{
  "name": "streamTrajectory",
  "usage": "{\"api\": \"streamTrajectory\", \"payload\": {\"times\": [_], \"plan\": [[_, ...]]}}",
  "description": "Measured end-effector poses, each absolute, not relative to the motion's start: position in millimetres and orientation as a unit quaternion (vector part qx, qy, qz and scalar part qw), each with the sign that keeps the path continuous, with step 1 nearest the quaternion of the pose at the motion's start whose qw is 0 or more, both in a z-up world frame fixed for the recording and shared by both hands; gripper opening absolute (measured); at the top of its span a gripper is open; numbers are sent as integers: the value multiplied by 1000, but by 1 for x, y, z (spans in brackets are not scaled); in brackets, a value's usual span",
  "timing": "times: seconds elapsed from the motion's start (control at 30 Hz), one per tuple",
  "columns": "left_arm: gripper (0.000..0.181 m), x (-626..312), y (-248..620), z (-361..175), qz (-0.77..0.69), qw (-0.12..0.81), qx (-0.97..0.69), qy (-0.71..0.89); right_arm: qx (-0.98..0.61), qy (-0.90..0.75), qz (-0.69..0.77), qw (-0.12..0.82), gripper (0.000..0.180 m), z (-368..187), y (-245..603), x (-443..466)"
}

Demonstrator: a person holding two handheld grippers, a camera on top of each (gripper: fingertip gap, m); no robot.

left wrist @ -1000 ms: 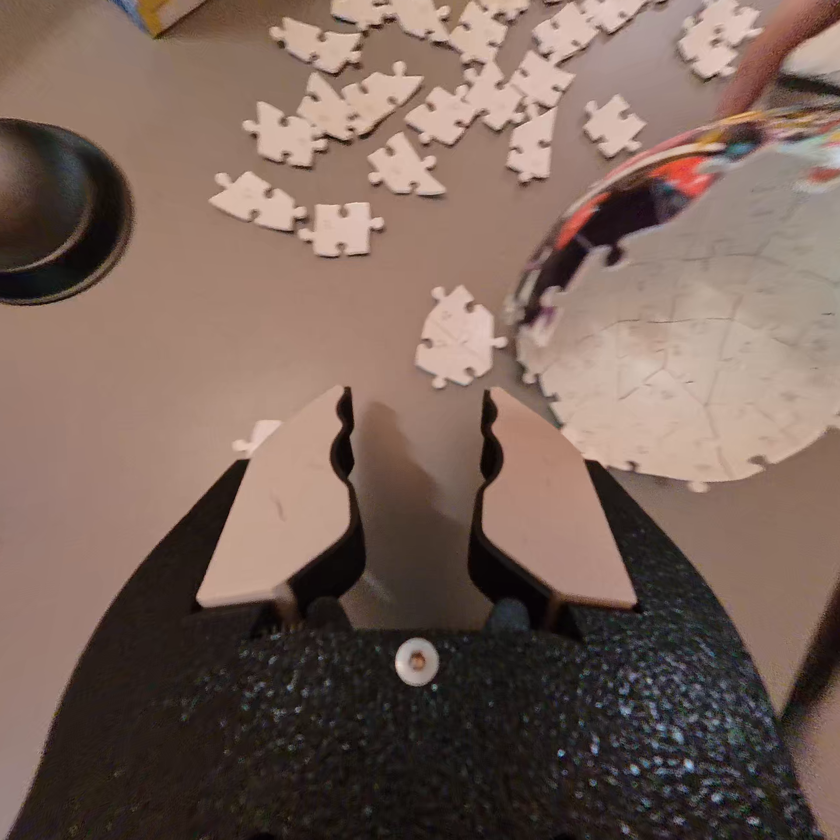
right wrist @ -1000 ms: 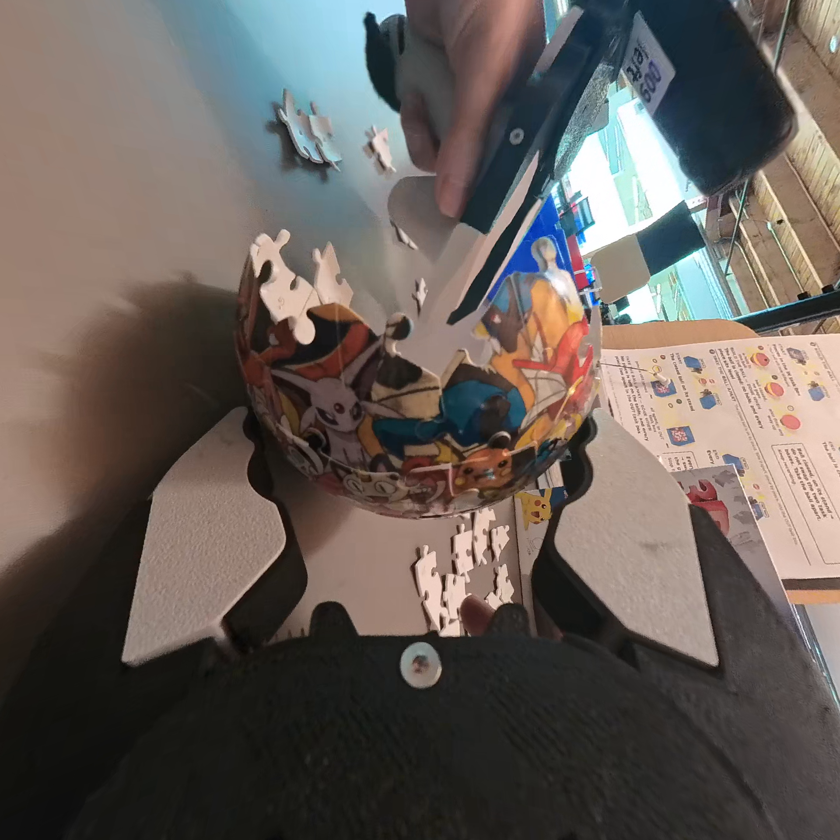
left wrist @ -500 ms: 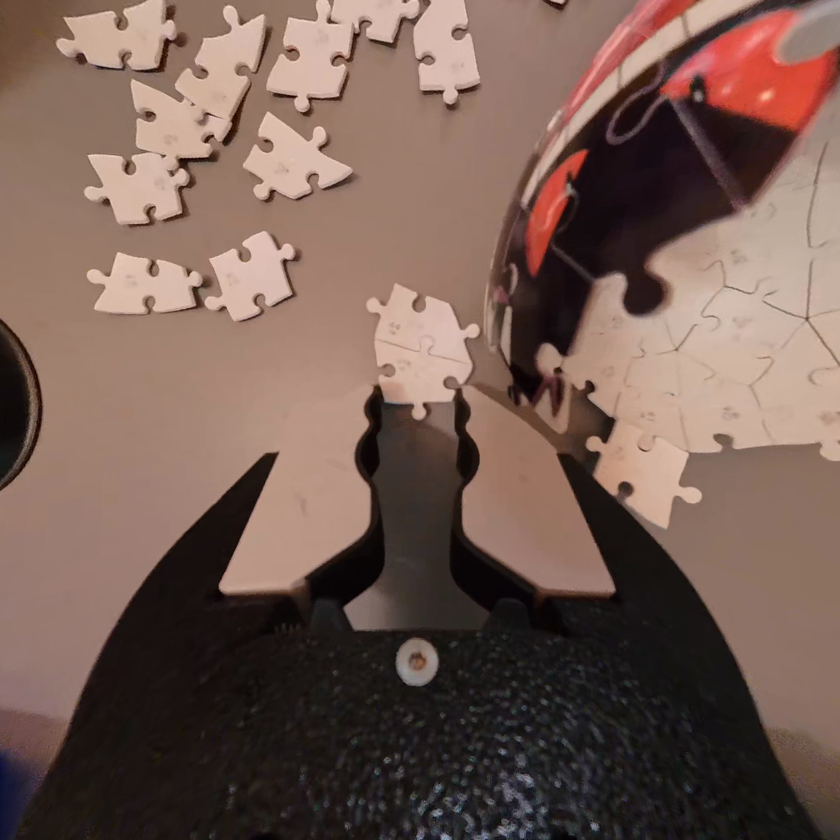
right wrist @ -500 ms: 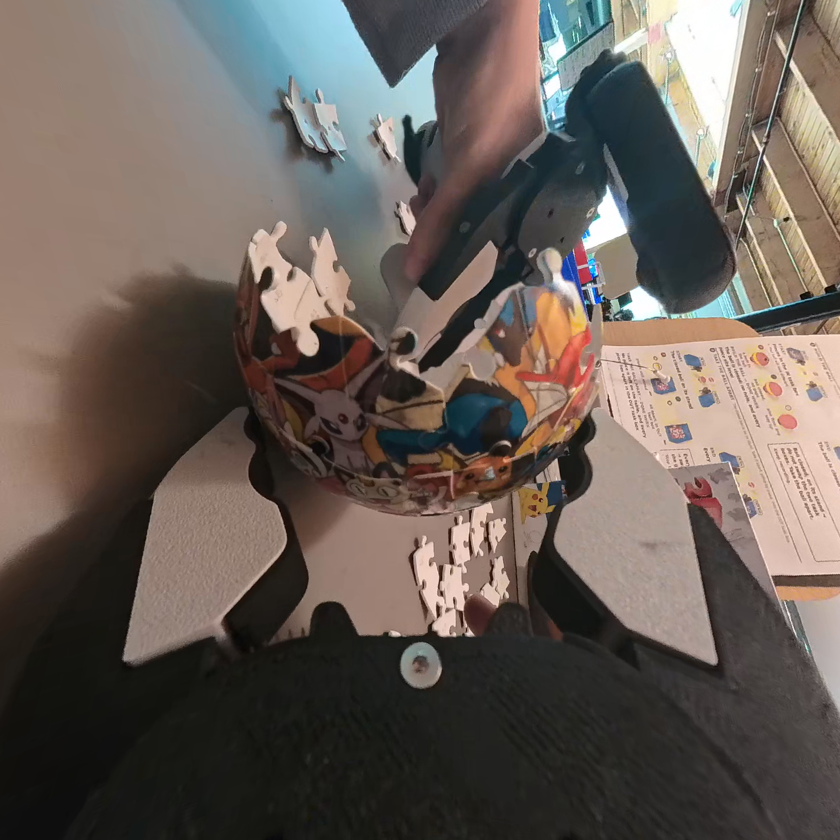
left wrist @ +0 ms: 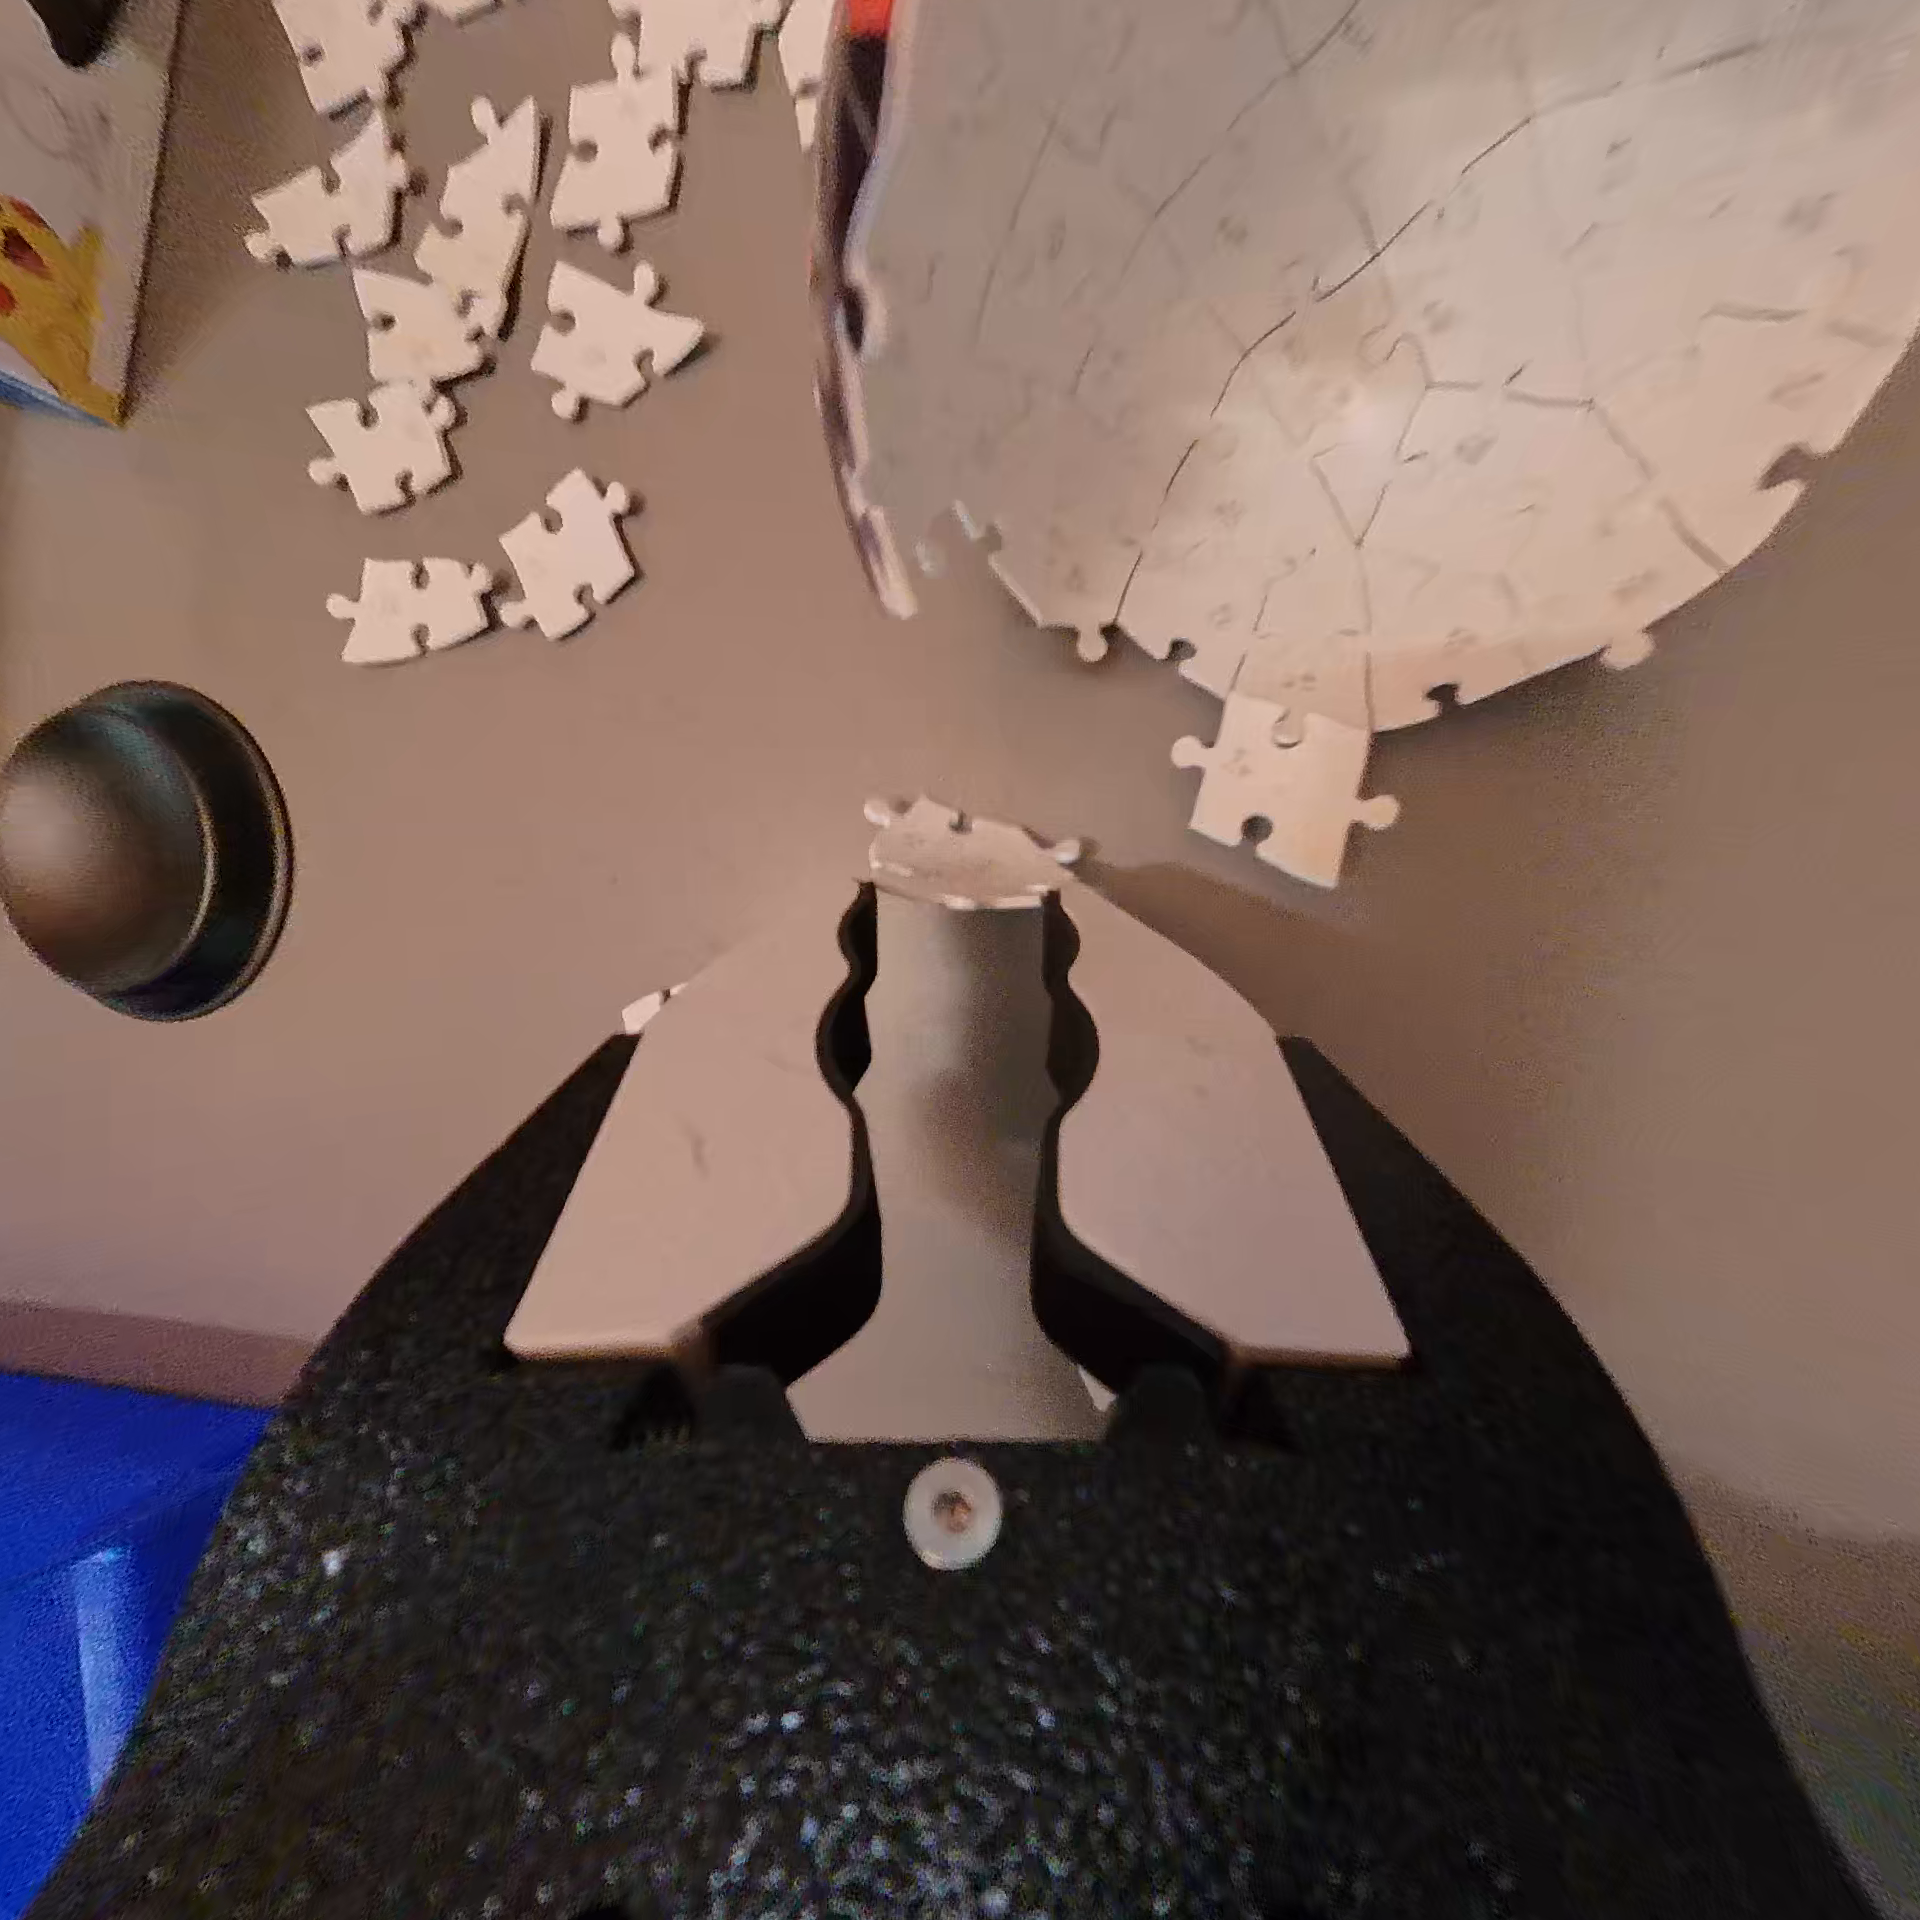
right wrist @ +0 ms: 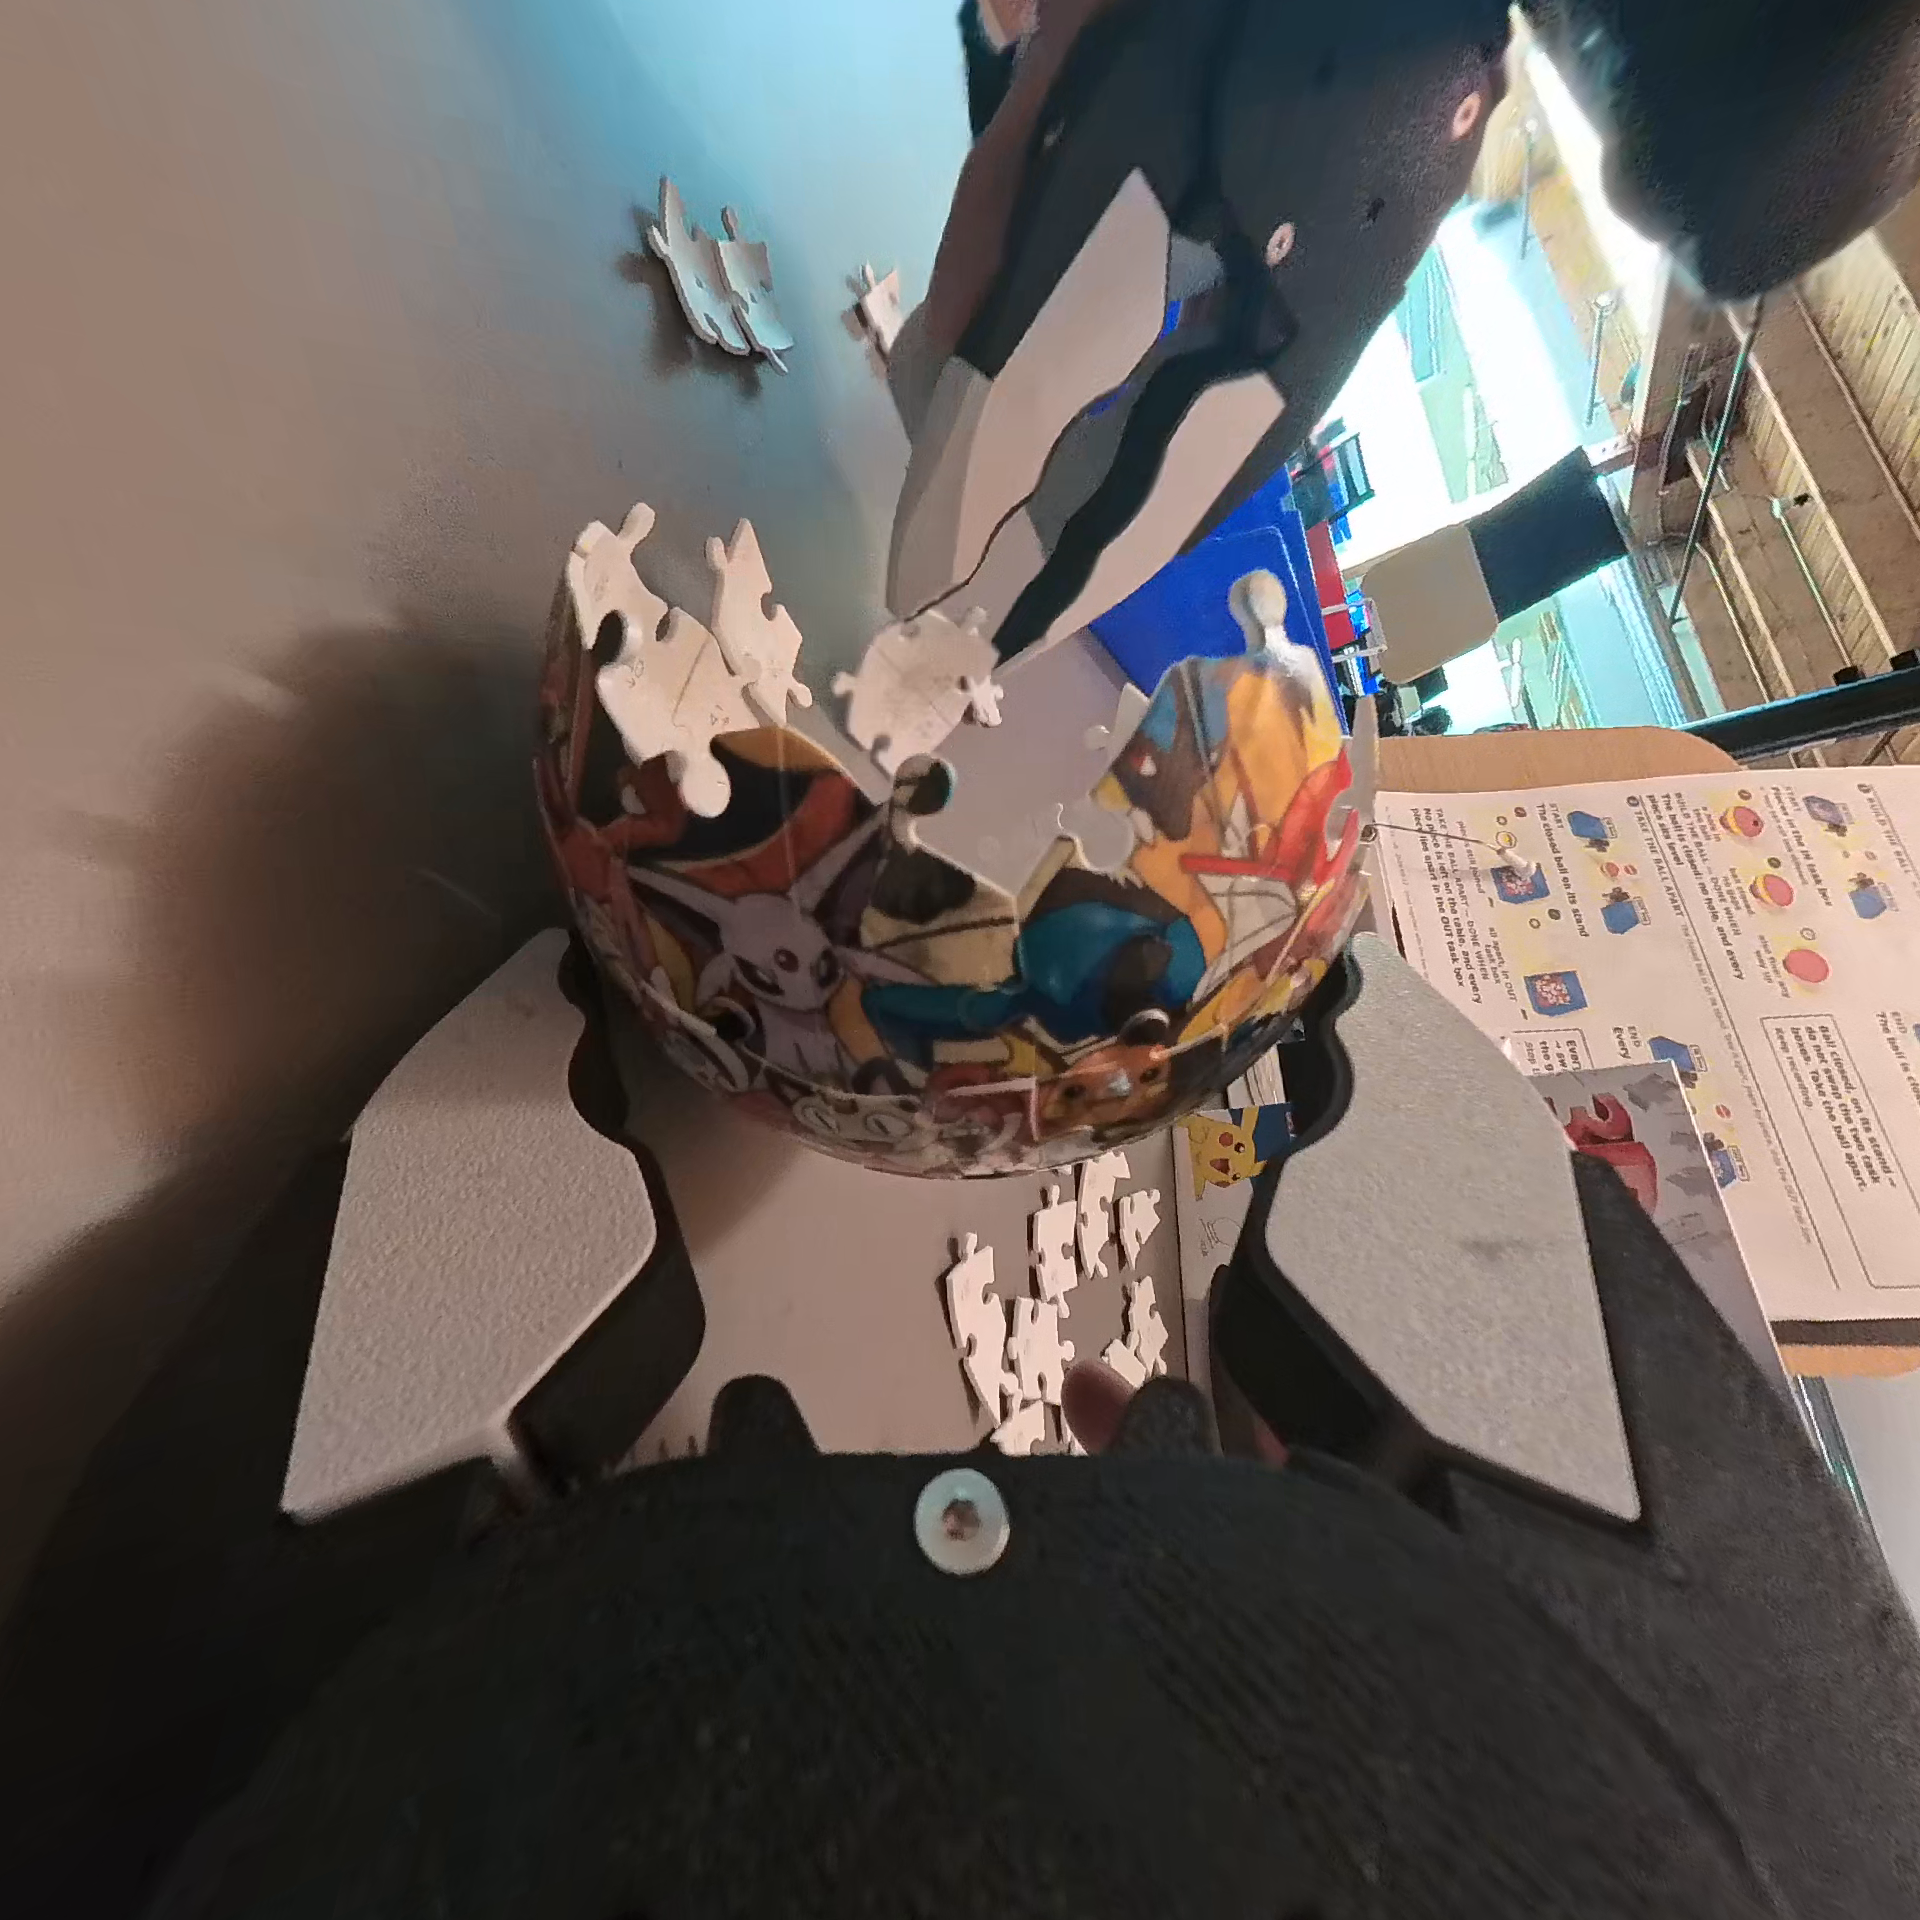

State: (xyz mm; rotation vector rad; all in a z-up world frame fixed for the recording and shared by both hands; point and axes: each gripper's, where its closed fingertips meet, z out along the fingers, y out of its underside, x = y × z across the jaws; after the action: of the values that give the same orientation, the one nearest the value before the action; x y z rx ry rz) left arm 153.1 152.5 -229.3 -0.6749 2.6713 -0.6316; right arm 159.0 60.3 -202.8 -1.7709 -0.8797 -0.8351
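Note:
My right gripper (right wrist: 956, 961) is shut on a half-built puzzle ball (right wrist: 790, 935) with colourful cartoon print, one finger on each side of it. The ball's white inside (left wrist: 1403, 312) fills the upper right of the left wrist view. My left gripper (left wrist: 966, 899) is shut on a white joined puzzle piece (left wrist: 971, 852) held at its fingertips, clear of the table. In the right wrist view the left gripper (right wrist: 951, 623) holds that piece (right wrist: 914, 691) just above the gap in the ball's rim.
Several loose white pieces (left wrist: 520, 312) lie on the grey table (left wrist: 520, 1039), with more under the ball (right wrist: 1060, 1299). A black round object (left wrist: 135, 852) sits at the left. A blue box (left wrist: 83, 1507) is at the lower left. A printed instruction sheet (right wrist: 1662, 987) lies at the right. The right gripper is farther from the black round object (left wrist: 135, 852), some 25 centimeters, than the left, some 20 centimeters.
My left gripper closed on the joined piece on the table, lifted it and carried it up to the ball's open rim. The right gripper kept its hold on the ball.

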Motion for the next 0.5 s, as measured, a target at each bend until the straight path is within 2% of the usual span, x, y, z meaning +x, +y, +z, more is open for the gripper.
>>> {"api": "streamTrajectory", "payload": {"times": [0.33,0.5], "plan": [[29,150,161,-257,-199,158,-296,921,-725,-360,-344,477,126,-203,61,158],[29,156,171,-254,-204,196,-362,888,-724,-362,-345,475,126,-203,61,158]]}}
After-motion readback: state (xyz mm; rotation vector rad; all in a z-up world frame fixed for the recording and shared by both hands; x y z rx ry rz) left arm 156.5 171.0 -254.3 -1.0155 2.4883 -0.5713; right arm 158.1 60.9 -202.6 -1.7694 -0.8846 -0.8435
